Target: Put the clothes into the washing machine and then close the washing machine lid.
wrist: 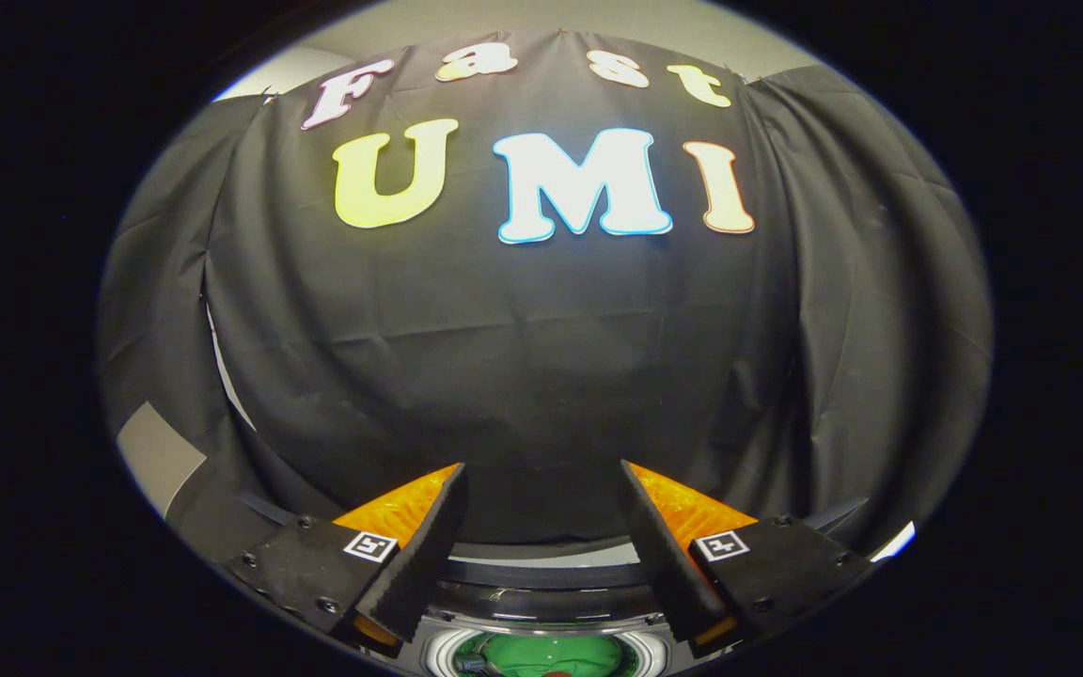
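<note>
My gripper (541,470) is open, its two fingers spread wide with nothing between them, and it points at the black cloth wall (541,376). Low down between the finger bases I see the top of the washing machine (541,575). Its round white-rimmed drum opening (546,655) lies below the fingers, and something green shows inside it. I cannot tell where the lid stands or whether the green thing is clothing.
The black cloth wall hangs close ahead and wraps round on both sides. A pale wall strip (161,456) shows behind the cloth on the left.
</note>
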`<action>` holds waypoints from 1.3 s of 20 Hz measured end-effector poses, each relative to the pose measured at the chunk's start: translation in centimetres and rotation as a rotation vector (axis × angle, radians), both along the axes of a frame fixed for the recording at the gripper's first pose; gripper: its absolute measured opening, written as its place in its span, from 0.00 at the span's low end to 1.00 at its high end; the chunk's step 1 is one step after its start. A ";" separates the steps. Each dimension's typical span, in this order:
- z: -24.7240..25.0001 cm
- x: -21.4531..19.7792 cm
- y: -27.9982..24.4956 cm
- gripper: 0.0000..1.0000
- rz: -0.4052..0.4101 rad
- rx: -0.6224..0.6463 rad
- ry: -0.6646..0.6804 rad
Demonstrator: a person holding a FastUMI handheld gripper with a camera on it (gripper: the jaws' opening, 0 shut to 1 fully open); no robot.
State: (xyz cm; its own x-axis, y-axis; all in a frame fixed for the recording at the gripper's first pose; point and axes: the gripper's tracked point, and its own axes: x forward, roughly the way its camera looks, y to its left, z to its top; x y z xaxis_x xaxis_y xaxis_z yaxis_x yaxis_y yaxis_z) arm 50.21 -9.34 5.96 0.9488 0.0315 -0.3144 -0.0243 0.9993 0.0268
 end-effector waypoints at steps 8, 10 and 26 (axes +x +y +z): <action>0.1 -1.7 0.1 0.99 0.007 -0.005 -0.048; 0.2 -2.3 0.0 0.99 0.008 -0.007 -0.054; 0.0 -6.2 0.1 0.99 0.007 -0.011 -0.133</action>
State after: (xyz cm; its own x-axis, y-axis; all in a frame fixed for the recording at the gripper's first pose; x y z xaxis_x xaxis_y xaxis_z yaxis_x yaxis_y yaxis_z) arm 44.06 -9.21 5.94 0.9818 0.0357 -0.1866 -0.0342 0.9993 0.0115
